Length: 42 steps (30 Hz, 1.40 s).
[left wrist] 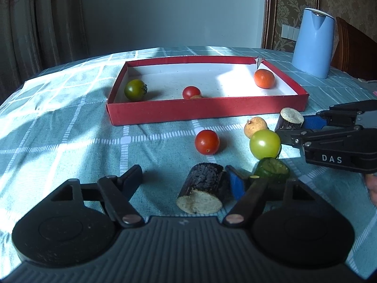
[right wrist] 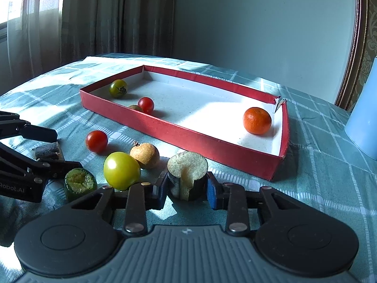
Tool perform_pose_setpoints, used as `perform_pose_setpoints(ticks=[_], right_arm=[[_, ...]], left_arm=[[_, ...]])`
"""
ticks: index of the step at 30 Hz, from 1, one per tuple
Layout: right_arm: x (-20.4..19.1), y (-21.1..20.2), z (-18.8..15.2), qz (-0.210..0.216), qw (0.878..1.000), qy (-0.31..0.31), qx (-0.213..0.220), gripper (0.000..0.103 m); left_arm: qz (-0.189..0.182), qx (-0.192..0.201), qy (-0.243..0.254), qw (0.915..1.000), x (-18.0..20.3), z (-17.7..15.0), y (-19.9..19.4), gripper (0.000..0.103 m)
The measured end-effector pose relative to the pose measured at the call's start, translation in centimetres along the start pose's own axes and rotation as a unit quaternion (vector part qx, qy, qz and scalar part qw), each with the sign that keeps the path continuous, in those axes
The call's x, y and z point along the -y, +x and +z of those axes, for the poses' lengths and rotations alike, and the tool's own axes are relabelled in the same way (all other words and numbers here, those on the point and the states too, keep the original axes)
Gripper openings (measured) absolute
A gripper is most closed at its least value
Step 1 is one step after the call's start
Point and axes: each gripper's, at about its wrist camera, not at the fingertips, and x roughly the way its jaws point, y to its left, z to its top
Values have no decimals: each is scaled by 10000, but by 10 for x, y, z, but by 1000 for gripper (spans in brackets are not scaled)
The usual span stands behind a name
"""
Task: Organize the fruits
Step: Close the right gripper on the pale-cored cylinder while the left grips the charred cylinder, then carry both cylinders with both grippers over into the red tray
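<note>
The pick-up step is being done for two pieces at once. The right hand-held gripper is being kept closed on the upright chunk, a dark-skinned piece w/ pale cut top. Both blue pads are being pressed on its sides, and its base is prob. being rested on the bench, just in front of the box near wall.

The left hand-held gripper is being held open around the lying chunk. This chunk is being framed btw. the jaws. One pad is just beside it (touching or not cannot be told), and the other finger is being kept well apart.

On the bench, outside the box, a red tomato, a green tomato, a tan fruit and a green chunk are being left to wait. Inside the box an orange and some small tomatoes are already lying, so the task is judged as partly done.

Next move, as a judgement: the upright chunk is being made ready for a lift over the red wall, so enough height is being called for, and the green tomato beside the jaw must not be pushed. For the left side, the jaws are being expected to close first; the chunk is round and may roll.
</note>
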Motion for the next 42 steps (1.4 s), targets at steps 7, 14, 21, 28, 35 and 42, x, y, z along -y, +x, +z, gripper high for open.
perform_pose_setpoints(ticks=[7, 14, 21, 28, 35, 42], right_arm=[[0, -1, 0, -19, 10000, -16, 2, 33], [0, -1, -1, -35, 10000, -26, 5, 33], [0, -2, -1, -60, 10000, -14, 8, 33], [1, -2, -1, -96, 10000, -9, 22, 32], [0, -5, 0, -267, 9995, -50, 131, 32], [0, -6, 0, -293, 9995, -57, 124, 32]], left_arm=[[69, 45, -28, 10000, -1, 0, -2, 58], [-1, 88, 4, 10000, 0, 0, -4, 37], [-9, 101, 16, 9999, 0, 0, -4, 31], [-23, 107, -5, 9999, -1, 0, -4, 31], [-18, 119, -19, 9999, -1, 0, -4, 31], [35, 140, -125, 9998, -3, 0, -6, 31]])
